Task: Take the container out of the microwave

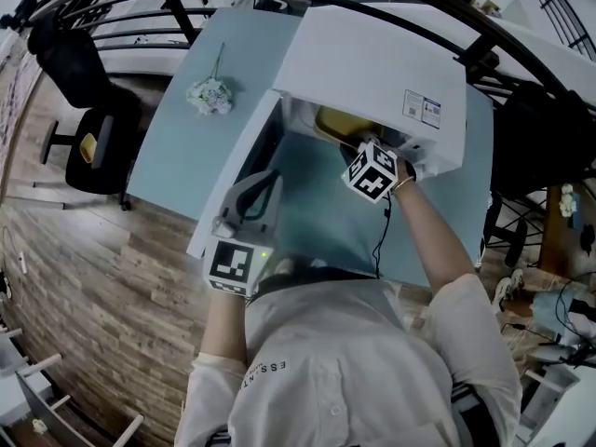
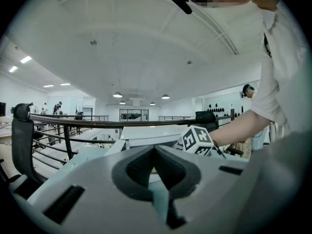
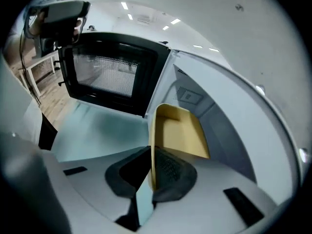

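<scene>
White lettered shirt (image 1: 358, 371); grey left claw (image 2: 156, 152) and right claw (image 3: 152, 150) carry 2 black-and-white marker cubes (image 1: 372, 171).

The container (image 3: 180, 130) looks matt plastic, the microwave (image 1: 372, 63) casing smooth, the floor (image 1: 93, 277) wood-grained.

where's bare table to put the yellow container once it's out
Bare table in front of the microwave, between its open door and the right arm; more left of the door, near the flowers. Crowded at the microwave's mouth: right gripper and container.
</scene>
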